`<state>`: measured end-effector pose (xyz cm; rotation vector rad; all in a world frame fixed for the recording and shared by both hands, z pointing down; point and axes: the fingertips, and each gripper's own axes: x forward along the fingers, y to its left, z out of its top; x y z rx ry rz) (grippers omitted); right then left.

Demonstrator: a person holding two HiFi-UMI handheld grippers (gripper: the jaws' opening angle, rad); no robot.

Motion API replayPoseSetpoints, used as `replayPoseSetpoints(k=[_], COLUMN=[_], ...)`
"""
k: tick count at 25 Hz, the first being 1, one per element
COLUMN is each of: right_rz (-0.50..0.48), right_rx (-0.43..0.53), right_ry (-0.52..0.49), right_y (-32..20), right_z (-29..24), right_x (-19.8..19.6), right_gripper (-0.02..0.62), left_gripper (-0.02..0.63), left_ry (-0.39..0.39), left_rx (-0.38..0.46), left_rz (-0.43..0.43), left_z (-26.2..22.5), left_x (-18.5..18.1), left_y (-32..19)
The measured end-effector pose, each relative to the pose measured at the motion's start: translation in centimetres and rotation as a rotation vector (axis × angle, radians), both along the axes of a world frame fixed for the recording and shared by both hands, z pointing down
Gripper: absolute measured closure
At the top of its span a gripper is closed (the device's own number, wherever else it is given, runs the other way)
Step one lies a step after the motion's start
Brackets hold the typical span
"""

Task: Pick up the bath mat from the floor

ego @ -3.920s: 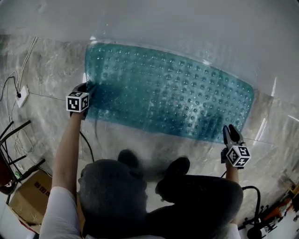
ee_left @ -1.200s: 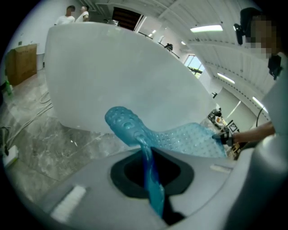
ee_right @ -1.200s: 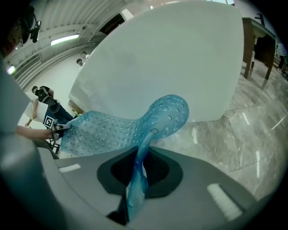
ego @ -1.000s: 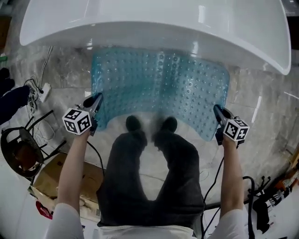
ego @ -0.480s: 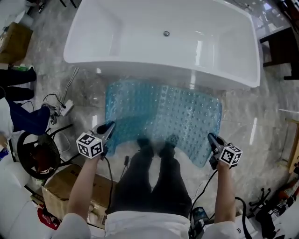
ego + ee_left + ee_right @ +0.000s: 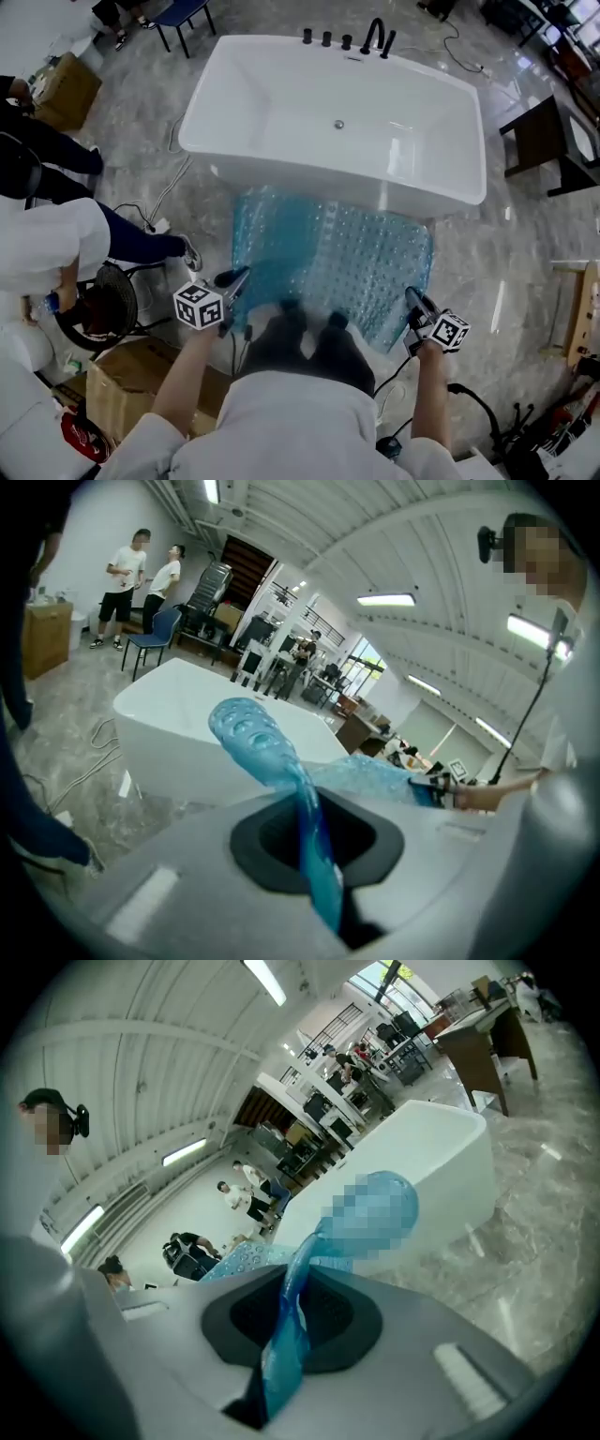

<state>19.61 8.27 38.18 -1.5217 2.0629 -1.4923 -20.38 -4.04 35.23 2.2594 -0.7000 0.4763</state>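
Observation:
The bath mat (image 6: 333, 258) is translucent teal with rows of bumps, and it hangs stretched between both grippers in front of the white bathtub (image 6: 337, 112). My left gripper (image 6: 234, 277) is shut on the mat's near left corner (image 6: 314, 855). My right gripper (image 6: 412, 298) is shut on the near right corner (image 6: 281, 1354). In each gripper view the mat's edge runs up out of the closed jaws and curls over. The person's legs hide the mat's near middle edge.
A freestanding tub with black taps (image 6: 375, 37) stands on the marble floor. A fan (image 6: 98, 309), a cardboard box (image 6: 117, 394) and cables lie at the left. A bystander (image 6: 56, 244) stands at the left. A dark chair (image 6: 548, 150) is at the right.
Both grippers have risen high with the mat; the person has stood up, and the whole tub and room have come into view. The mat has lifted off the floor.

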Motion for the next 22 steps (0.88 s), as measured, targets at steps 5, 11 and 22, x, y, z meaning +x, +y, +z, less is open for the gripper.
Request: replayPoseSetpoints(k=[5, 11, 22], right_rz=[0.015, -0.035, -0.105], right_rx=[0.065, 0.137, 0.218], right_ry=[-0.048, -0.064, -0.085], right_y=[3.4, 9.2, 18.2], right_z=[-4.8, -9.4, -14.5], right_x=[1.2, 2.9, 7.9], right_gripper=[0.561, 0.558, 0.555], left_gripper=[0.595, 0.595, 0.594], left_ry=[0.039, 0.126, 0.243], left_rx=[0.02, 0.032, 0.052], left_rz=[-0.04, -0.129, -0.232], left_z=[-4.5, -7.6, -12.4], left_x=[2.0, 5.4, 9.0], left_y=[5.4, 12.9, 23.1])
